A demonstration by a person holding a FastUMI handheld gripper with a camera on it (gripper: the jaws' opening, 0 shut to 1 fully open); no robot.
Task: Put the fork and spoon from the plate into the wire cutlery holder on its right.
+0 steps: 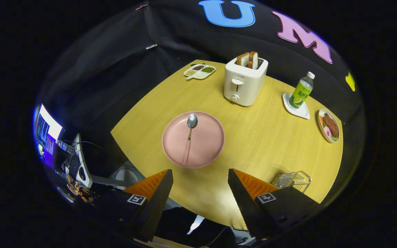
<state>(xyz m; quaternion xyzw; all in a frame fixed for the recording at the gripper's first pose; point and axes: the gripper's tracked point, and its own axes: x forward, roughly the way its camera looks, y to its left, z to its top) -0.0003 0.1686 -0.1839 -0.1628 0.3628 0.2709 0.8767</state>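
Observation:
A pink plate point(209, 144) sits on the wooden table just beyond my fingers. On it lies a spoon point(189, 137) with a shiny bowl pointing away and a checked handle pointing toward me. The wire cutlery holder point(293, 181) stands to the plate's right, partly hidden behind my right finger. My gripper point(200, 176) hangs above the table's near edge, open, with nothing between its fingers. The plate lies ahead of the gap between them.
A white toaster point(245, 81) with bread slices stands beyond the plate. A divided snack dish point(199, 71) is at the far left, a green bottle point(301, 92) on a white coaster and a food plate point(329, 125) at the right. A desk with a screen point(48, 136) lies left, off the table.

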